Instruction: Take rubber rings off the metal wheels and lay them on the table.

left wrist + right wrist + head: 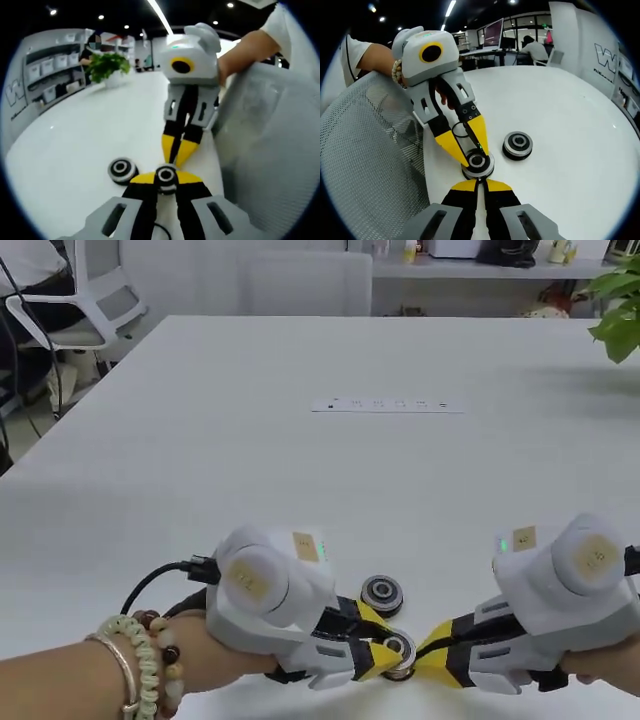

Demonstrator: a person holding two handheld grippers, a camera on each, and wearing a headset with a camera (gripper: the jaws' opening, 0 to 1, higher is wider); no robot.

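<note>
My left gripper (386, 652) has its fingers closed on the near wheel (400, 648), which lies on the white surface (300, 490) close to my edge, between the two grippers. My right gripper (425, 643) comes from the right. Its fingers are pressed together with the tips at the rim of this wheel. I cannot tell if they have caught any of the rubber ring (489, 169).

I think the main danger is there. If the tips hold only the metal, or nothing, they will slide off when I pull and the ring will not move. If the left grip is not firm enough, the whole wheel may turn or come out of the fingers and roll toward the edge of the surface. A ring that comes free suddenly may also jump away.

The far wheel (381, 592) lies just behind, with its ring on. A sudden pull could knock it.
</note>
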